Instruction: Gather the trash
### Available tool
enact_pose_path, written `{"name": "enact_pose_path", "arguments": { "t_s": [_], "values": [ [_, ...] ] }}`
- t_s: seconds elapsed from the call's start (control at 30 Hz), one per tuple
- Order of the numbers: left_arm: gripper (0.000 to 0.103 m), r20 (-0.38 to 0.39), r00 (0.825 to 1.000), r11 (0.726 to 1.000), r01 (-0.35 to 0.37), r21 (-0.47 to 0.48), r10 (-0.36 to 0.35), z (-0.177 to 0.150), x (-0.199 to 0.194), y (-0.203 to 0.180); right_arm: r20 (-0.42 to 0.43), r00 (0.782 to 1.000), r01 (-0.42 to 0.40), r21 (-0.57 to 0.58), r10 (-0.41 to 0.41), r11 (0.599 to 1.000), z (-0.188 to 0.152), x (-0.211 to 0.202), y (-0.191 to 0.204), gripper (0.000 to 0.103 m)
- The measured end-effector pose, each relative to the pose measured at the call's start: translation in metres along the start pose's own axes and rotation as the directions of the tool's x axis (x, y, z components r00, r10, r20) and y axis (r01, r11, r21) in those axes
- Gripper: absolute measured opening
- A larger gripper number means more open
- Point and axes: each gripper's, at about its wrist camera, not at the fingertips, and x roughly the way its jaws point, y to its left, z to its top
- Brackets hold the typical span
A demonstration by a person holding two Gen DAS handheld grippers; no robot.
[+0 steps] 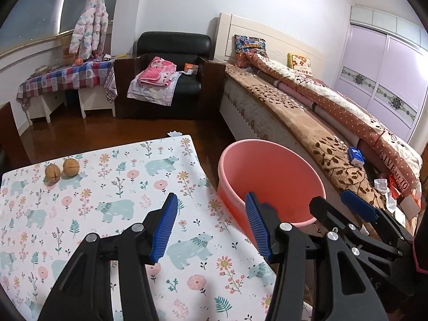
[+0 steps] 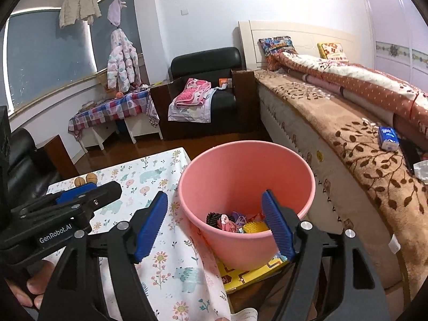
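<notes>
A pink bucket [image 1: 267, 165] [image 2: 240, 165] stands beside the table, between it and the bed. Inside it lies mixed trash [image 2: 235, 222]: a dark cone, pink scraps and a yellow piece. Two walnuts [image 1: 61, 169] [image 2: 85, 179] sit on the far left of the floral tablecloth [image 1: 120, 187] [image 2: 160, 262]. My left gripper [image 1: 211, 200] hangs open over the table's right edge, with nothing between its blue pads. My right gripper [image 2: 214, 195] is open over the bucket's near rim, also holding nothing. Each gripper shows in the other's view: the left gripper [image 2: 80, 192] and the right gripper [image 1: 331, 200].
A bed [image 1: 294, 123] runs along the right, with a blue tissue pack [image 1: 355, 156] [image 2: 388, 137] and crumpled white paper [image 1: 381, 184] on it. A black armchair [image 1: 168, 80] with pink clothes stands at the back. A yellow mat [image 2: 254, 272] lies under the bucket.
</notes>
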Motion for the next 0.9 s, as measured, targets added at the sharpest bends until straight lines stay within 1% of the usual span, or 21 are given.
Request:
{"name": "enact_pose_path", "arguments": {
  "t_s": [0.1,0.4,0.6,0.9],
  "values": [
    [0.052,0.011,1.000,1.000,-0.003,-0.002,0.003,-0.001,-0.006,0.001,0.020,1.000,0.017,-0.006,-0.017,1.000,0.000,-0.006,0.004,0.073],
    [0.052,0.028,1.000,1.000,-0.014,-0.015,0.014,-0.004,-0.019,0.002,0.043,0.999,0.018,-0.024,-0.017,1.000,-0.004,-0.017,0.013,0.073],
    [0.052,0.035,0.999,1.000,-0.016,-0.025,0.017,-0.005,-0.025,0.006,0.041,0.999,0.006,-0.035,-0.004,0.999,-0.005,-0.019,0.016,0.073],
    [0.052,0.038,0.999,0.999,-0.021,-0.031,0.023,-0.007,-0.029,0.008,0.053,0.999,0.008,-0.047,-0.006,0.999,-0.007,-0.024,0.020,0.073]
  ]
}}
